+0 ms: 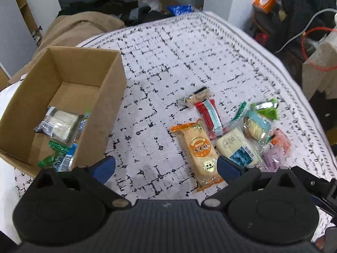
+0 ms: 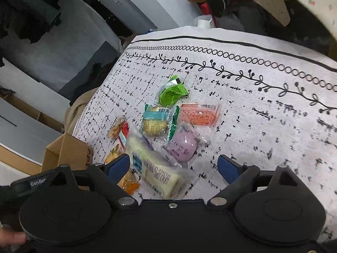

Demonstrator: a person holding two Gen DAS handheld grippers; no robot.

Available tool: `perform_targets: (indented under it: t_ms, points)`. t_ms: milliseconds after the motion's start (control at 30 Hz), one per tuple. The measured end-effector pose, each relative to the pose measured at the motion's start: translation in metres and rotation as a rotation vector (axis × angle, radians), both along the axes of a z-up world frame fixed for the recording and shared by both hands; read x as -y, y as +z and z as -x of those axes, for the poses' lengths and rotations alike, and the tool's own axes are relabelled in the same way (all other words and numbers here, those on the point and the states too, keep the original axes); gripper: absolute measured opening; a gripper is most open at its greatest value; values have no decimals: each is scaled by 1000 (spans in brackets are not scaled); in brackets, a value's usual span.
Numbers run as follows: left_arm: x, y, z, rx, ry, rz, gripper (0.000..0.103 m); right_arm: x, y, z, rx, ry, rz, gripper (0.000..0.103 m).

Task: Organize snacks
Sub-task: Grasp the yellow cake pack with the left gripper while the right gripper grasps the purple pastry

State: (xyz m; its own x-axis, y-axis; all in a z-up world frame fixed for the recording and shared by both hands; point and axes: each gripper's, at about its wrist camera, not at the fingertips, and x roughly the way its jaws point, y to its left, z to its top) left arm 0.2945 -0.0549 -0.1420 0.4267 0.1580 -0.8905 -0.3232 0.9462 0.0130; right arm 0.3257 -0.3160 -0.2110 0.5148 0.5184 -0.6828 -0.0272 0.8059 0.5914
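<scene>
A cardboard box [image 1: 107,97] stands at the left on a white patterned cloth [image 1: 189,48]; it holds a clear-wrapped white snack [image 1: 61,124] and green and blue packets [image 1: 56,160]. A pile of snacks lies to its right: an orange rice-cracker pack [image 1: 200,151], a red and blue pack [image 1: 209,116], a white bar [image 1: 238,147], green packets [image 1: 267,108]. My left gripper [image 1: 166,168] is open and empty above the cloth, between box and pile. My right gripper [image 2: 173,166] is open and empty over the white bar [image 2: 155,168], beside a purple snack [image 2: 183,145], an orange snack [image 2: 199,113] and a green packet [image 2: 171,93].
A tan cloth heap [image 1: 71,29] lies behind the box. Cables, an orange box [image 1: 264,1] and clutter sit beyond the cloth's far right edge. The box corner [image 2: 67,151] shows at the left of the right wrist view.
</scene>
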Motion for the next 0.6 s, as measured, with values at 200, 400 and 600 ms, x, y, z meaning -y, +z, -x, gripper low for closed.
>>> perform_targets:
  t_ms: [200, 400, 600]
  points:
    - [-3, -10, -25, -38, 79, 50, 99, 3, -19, -18, -54, -14, -45, 81]
    - [5, -24, -42, -82, 92, 60, 92, 0, -29, -30, -62, -10, -37, 77]
    - [7, -41, -54, -124, 140, 69, 80, -7, -32, -40, -32, 13, 6, 75]
